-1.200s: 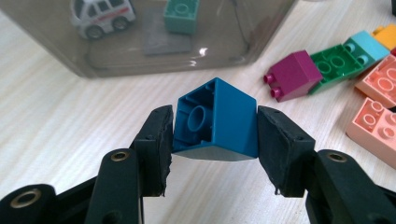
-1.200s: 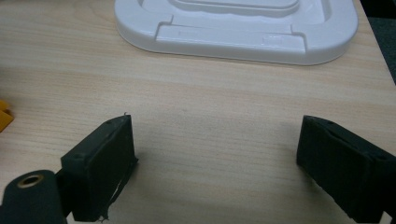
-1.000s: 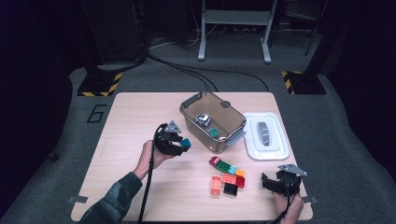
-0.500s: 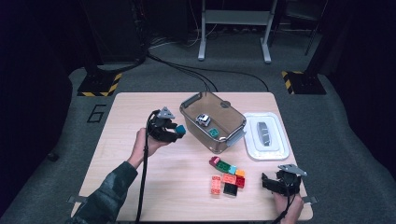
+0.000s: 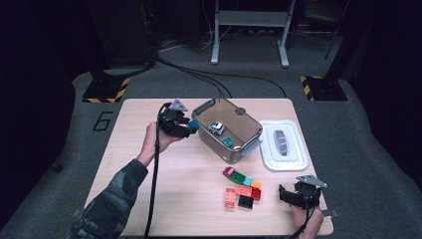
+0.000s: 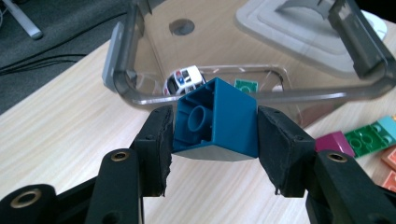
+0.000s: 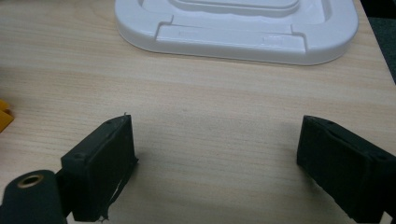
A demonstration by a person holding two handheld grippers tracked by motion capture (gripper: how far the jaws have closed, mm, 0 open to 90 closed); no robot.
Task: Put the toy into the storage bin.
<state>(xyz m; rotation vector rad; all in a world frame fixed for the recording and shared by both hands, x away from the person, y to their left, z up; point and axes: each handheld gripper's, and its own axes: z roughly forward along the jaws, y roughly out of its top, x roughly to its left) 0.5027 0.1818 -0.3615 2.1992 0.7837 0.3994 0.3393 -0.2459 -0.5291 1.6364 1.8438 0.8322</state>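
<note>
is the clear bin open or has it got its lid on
Open. The clear bin has no cover: a toy car and a green brick lie visible inside, and the white lid lies flat on the table beside it.

The table was lit evenly from above in the high view, while the surrounding floor and room were left in near darkness. Soft, short shadows were cast beside the clear bin. The high view was rendered slightly soft and grainy. In the left gripper view the blue block was sharply resolved, and faint reflections were seen on the bin's walls. In the right gripper view a diffuse shadow was thrown between the jaws, and the white lid appeared bright and mildly curved toward the frame's edges.
</note>
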